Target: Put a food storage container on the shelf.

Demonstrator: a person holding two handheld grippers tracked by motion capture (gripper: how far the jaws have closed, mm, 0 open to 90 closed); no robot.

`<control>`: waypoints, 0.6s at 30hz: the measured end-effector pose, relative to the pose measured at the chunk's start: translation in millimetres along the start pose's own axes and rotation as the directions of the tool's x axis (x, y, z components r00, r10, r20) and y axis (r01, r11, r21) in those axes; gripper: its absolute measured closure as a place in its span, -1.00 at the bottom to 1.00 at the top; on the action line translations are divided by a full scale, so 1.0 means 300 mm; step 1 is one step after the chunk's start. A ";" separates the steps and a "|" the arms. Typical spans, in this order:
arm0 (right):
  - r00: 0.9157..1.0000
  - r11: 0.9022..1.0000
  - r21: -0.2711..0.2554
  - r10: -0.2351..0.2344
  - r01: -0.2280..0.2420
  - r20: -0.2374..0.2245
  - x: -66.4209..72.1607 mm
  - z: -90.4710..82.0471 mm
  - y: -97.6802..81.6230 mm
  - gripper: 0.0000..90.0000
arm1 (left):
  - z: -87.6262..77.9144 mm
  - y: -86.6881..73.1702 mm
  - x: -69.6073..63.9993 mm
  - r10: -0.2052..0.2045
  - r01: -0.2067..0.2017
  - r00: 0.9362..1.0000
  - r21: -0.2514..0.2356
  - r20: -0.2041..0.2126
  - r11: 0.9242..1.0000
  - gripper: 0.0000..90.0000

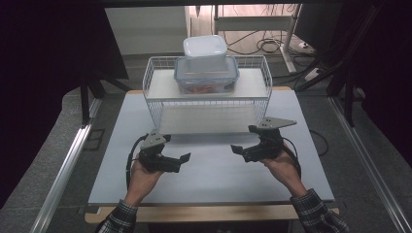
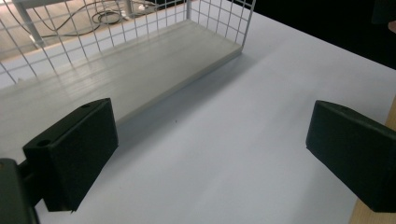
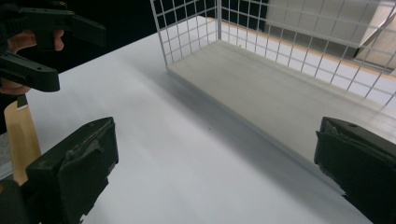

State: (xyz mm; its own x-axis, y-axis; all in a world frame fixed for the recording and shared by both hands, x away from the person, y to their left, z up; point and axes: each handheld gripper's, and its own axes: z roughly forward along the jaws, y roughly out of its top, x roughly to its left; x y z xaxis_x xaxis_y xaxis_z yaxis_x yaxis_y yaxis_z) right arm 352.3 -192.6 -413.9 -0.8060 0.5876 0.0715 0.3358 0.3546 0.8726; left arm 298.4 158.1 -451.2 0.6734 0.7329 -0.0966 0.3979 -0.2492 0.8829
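Left gripper (image 1: 180, 158) and right gripper (image 1: 241, 142) held low in front of the wire rack (image 1: 155, 82), jaws spread wide and empty, tips turned inward toward each other. Well apart. Each gripped from behind by a hand, plaid-sleeved forearms angling in from below.

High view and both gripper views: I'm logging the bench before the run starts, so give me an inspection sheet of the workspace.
Surface: white table, bare in front of the rack.
Job's things: white wire rack with two shelves; on the top shelf a clear blue-rimmed container with a white lidded container stacked on it; lower shelf bare.
Clutter: nothing seen.
Grippers: left gripper and right gripper, both hand-held, jaws apart, holding nothing.
Cables: a black cable trails from the left gripper; floor cables behind the table.
Surroundings: dark curtains, metal rails on grey floor.
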 end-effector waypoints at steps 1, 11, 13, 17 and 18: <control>1.000 1.000 0.005 0.001 -0.001 0.002 0.001 -0.002 -0.006 -1.00 | -0.001 -0.006 0.001 -0.002 0.002 1.000 0.003 -0.001 1.000 -0.97; 1.000 0.999 0.039 -0.015 0.014 0.013 0.017 -0.020 -0.065 -1.00 | -0.016 -0.065 -0.005 0.007 -0.006 0.999 0.031 -0.035 0.999 -1.00; 1.000 0.999 0.037 -0.014 0.013 0.014 0.021 -0.025 -0.075 -1.00 | -0.021 -0.076 -0.007 0.003 -0.002 0.999 0.028 -0.037 1.000 -1.00; 1.000 1.000 0.020 -0.004 0.004 0.014 0.030 -0.033 -0.096 -1.00 | -0.028 -0.097 -0.009 0.003 -0.002 0.999 0.030 -0.039 1.000 -1.00; 1.000 1.000 0.020 -0.004 0.004 0.014 0.030 -0.033 -0.096 -1.00 | -0.028 -0.097 -0.009 0.003 -0.002 0.999 0.030 -0.039 1.000 -1.00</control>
State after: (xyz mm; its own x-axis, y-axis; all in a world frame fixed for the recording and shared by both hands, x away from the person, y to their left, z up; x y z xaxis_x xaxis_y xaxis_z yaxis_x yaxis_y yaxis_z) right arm 330.5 -204.5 -433.7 -0.8004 0.5964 0.0612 0.3425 0.3711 0.8631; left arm 279.7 168.8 -472.7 0.6498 0.7563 -0.0759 0.4153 -0.2697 0.8688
